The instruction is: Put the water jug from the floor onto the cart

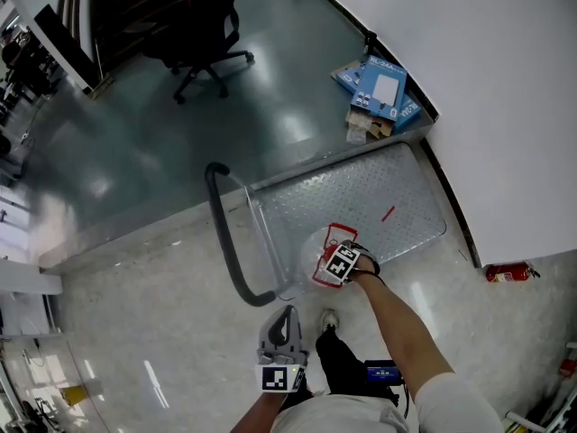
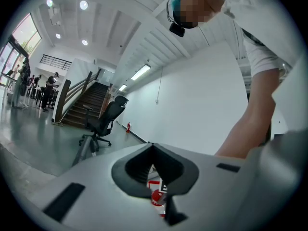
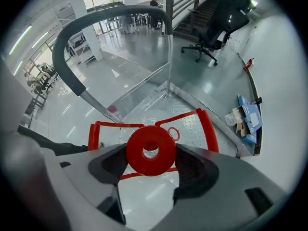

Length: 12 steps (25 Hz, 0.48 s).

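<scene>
On the pale polished floor, beside a white wall, stands the cart, a flat trolley with a ribbed metal deck and a black looped push handle rising at its near end. Across the darker floor beyond the deck's far edge sits a black office chair. A stack of blue boxes with some loose card lies against the wall just off the deck's far right corner.

The water jug, clear with a red cap and a red carrying frame, is over the deck's handle end, close to the near left corner. Whether its base rests on the metal or hangs just above it cannot be told.

The right gripper comes down on it from above, arm stretched out, and its jaws clamp the red cap from both sides. The left gripper is held low near the person's body, clear of the cart, pointing toward the jug. Its jaws meet at the tips with nothing between them.

A small red fire extinguisher lies at the foot of the wall, right of the deck.
</scene>
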Motion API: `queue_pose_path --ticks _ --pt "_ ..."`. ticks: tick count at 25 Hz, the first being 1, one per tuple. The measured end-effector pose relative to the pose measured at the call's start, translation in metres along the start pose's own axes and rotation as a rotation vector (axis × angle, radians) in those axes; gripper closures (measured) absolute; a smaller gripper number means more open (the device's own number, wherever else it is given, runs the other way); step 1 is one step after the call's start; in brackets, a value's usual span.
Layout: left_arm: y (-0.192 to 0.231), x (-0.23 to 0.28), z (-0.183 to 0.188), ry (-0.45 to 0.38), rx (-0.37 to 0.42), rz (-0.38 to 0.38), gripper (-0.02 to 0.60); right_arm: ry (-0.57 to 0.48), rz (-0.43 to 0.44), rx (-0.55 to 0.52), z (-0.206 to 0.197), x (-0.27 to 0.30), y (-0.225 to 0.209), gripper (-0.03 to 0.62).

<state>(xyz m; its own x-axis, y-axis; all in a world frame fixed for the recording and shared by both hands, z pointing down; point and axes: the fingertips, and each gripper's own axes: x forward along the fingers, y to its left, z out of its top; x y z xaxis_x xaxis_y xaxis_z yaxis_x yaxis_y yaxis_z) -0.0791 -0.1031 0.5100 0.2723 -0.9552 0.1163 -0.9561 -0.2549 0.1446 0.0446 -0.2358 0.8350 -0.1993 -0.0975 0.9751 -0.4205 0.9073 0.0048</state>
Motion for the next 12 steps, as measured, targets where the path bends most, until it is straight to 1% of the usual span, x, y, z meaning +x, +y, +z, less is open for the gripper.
queue_pose_path --ticks 6,12 --pt "0.001 0.007 -0.004 0.005 -0.006 -0.001 0.578 -0.02 0.01 0.002 0.011 0.001 -0.003 0.295" --pt "-0.005 0.015 -0.006 0.01 -0.011 -0.011 0.578 -0.025 0.018 -0.011 0.002 0.001 0.0 0.295"
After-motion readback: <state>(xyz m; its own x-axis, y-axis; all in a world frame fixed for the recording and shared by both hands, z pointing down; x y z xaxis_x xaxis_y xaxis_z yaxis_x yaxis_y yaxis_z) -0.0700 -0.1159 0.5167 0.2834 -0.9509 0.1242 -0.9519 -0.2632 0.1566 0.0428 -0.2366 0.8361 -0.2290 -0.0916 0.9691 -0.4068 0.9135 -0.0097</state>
